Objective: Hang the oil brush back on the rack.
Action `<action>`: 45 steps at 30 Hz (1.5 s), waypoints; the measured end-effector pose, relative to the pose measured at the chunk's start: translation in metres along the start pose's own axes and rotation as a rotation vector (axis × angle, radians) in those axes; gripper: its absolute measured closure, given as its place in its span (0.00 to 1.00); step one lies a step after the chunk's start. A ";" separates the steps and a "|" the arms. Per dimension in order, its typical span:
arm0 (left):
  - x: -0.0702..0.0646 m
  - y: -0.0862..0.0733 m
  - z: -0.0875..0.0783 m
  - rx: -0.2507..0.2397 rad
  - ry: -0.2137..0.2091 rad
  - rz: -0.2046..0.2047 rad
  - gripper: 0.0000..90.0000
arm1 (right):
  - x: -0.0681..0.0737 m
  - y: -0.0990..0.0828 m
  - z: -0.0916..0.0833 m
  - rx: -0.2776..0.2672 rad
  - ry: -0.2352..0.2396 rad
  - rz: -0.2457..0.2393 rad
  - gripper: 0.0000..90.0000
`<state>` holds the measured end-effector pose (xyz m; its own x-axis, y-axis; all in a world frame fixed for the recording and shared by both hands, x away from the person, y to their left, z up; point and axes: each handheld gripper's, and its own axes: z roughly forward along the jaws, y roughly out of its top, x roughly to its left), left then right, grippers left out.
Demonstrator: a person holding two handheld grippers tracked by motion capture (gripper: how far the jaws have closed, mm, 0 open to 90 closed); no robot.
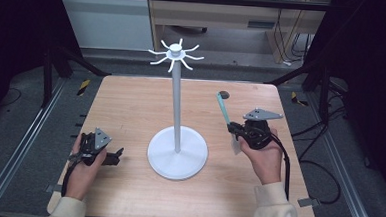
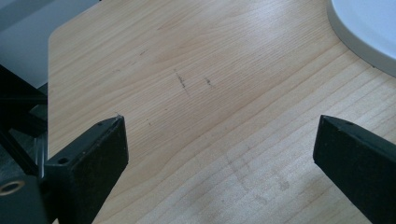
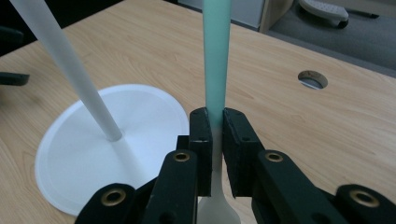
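Teal-handled spatula (image 3: 217, 56) clamped between right gripper (image 3: 215, 135) jaws, right of centre in high view (image 1: 224, 108). Long axis steep, nearly upright: teal handle pointed up and toward far table edge, leaning slightly toward upper left; whitish blade end down, below jaws. Held above wooden table (image 1: 131, 110), right of white hook stand (image 1: 178, 108). Left gripper (image 1: 112, 158) at lower left, jaws wide apart, nothing between, rested on table.
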<state>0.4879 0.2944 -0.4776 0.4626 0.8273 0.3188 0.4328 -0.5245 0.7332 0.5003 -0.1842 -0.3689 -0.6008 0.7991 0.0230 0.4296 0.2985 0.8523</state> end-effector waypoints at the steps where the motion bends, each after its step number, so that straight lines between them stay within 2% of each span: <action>1: 0.000 0.000 0.000 0.004 -0.002 0.001 0.03 | 0.001 0.001 -0.002 -0.012 -0.001 0.001 0.92; 9: 0.000 0.000 0.000 0.005 -0.001 0.004 0.03 | 0.012 0.015 -0.019 -0.105 0.018 0.001 0.92; 20: 0.000 0.000 0.000 0.002 -0.004 -0.002 0.03 | 0.034 0.033 -0.036 -0.191 0.039 -0.040 0.92; 26: 0.000 0.000 0.001 0.004 -0.007 0.000 0.03 | 0.047 0.042 -0.048 -0.253 0.066 -0.052 0.92; 31: 0.000 0.000 0.001 0.003 -0.005 0.000 0.03 | 0.055 0.048 -0.054 -0.281 0.078 -0.067 0.92; 45: 0.001 0.000 0.000 0.002 -0.005 -0.002 0.03 | 0.067 0.056 -0.069 -0.344 0.073 -0.086 0.92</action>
<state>0.4883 0.2950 -0.4778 0.4655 0.8272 0.3147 0.4351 -0.5235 0.7325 0.4380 -0.1499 -0.2836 -0.6766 0.7358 -0.0295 0.1311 0.1597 0.9784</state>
